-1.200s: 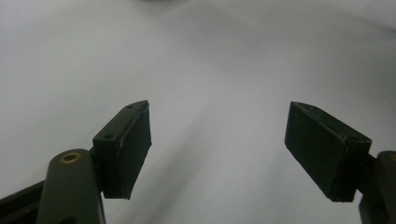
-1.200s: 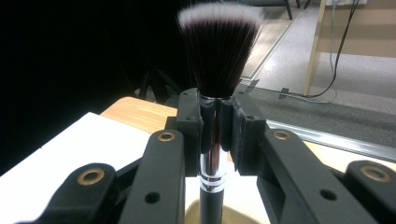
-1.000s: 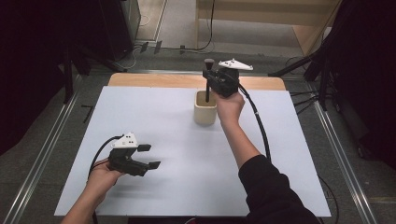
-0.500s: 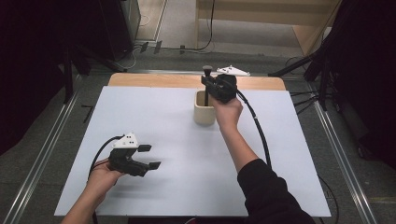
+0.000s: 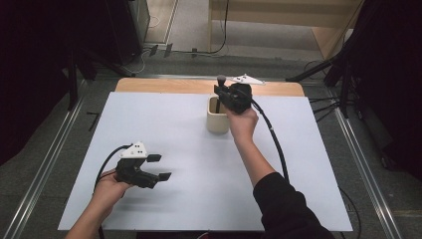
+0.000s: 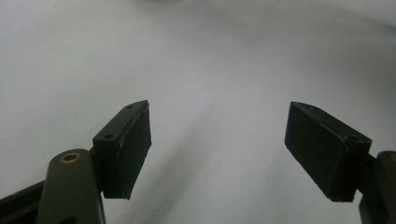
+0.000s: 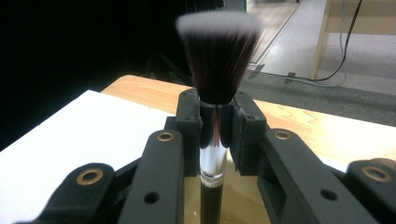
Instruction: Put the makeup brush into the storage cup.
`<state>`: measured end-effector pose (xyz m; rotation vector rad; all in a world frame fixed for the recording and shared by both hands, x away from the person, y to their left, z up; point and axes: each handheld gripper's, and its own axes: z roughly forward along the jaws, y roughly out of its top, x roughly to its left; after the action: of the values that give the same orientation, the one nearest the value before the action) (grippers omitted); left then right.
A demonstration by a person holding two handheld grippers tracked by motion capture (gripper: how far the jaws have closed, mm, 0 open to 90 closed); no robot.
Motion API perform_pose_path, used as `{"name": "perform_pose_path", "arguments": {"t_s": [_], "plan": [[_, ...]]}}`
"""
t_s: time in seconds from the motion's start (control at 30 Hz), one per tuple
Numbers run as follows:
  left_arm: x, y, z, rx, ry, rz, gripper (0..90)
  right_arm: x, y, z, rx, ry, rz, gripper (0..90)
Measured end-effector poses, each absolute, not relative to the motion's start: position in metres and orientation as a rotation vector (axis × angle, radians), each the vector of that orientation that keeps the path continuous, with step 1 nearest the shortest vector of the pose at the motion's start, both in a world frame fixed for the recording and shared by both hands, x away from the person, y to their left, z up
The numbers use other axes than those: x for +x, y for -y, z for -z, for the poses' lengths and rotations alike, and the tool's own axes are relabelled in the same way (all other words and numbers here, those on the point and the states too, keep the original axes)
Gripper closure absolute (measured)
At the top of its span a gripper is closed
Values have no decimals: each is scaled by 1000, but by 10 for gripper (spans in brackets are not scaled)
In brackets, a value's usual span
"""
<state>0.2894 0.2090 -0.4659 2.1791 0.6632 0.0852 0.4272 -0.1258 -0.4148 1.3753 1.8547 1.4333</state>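
The right gripper [image 7: 215,133] is clenching an upright black-bristled, chrome-collared makeup brush [image 7: 215,70], seemingly lowering it into the beige cylindrical cup [image 5: 217,117]; keeping it vertical helps. The left gripper [image 5: 160,167] is resting released.

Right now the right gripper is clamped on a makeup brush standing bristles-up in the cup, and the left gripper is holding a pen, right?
Not quite. The left gripper holds nothing: the left gripper view shows its jaws wide apart over the white table. The right gripper does clamp the makeup brush, bristles up, over the cup.
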Motion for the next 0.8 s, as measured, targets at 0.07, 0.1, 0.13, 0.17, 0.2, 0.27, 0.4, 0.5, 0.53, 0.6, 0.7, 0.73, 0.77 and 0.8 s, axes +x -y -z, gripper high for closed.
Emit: {"name": "perform_pose_path", "arguments": {"t_s": [0.07,0.1,0.13,0.17,0.2,0.27,0.4,0.5,0.53,0.6,0.7,0.73,0.77,0.8], "plan": [[289,-209,466,2180,-663,-84,234,427,126,415,1370,-1857,-1432,752],[289,-209,466,2180,-663,-84,234,427,126,415,1364,-1865,-1434,688],[289,-209,466,2181,-664,-84,234,426,126,414,1339,-1860,-1445,541],[289,-209,466,2182,-664,-83,234,426,126,414,1280,-1847,-1474,314],[289,-209,466,2182,-663,-84,233,426,124,413,1257,-1829,-1464,126],[290,-209,466,2185,-664,-84,233,425,121,411,1263,-1836,-1383,68],[289,-208,467,2185,-660,-79,234,423,123,410,1257,-1889,-1393,67],[289,-209,466,2190,-660,-82,234,423,123,409,1264,-1904,-1391,70],[289,-209,466,2190,-660,-82,234,422,123,409,1267,-1911,-1385,72],[289,-209,467,2187,-662,-82,233,422,123,408,1268,-1925,-1385,79],[289,-208,467,2187,-662,-80,233,419,122,407,1262,-1939,-1380,81],[289,-209,467,2188,-662,-80,234,419,122,406,1260,-1945,-1381,83],[289,-209,466,2188,-662,-81,233,418,121,406,1261,-1950,-1381,85],[289,-209,467,2188,-662,-82,234,417,121,405,1270,-1955,-1376,86]]}}
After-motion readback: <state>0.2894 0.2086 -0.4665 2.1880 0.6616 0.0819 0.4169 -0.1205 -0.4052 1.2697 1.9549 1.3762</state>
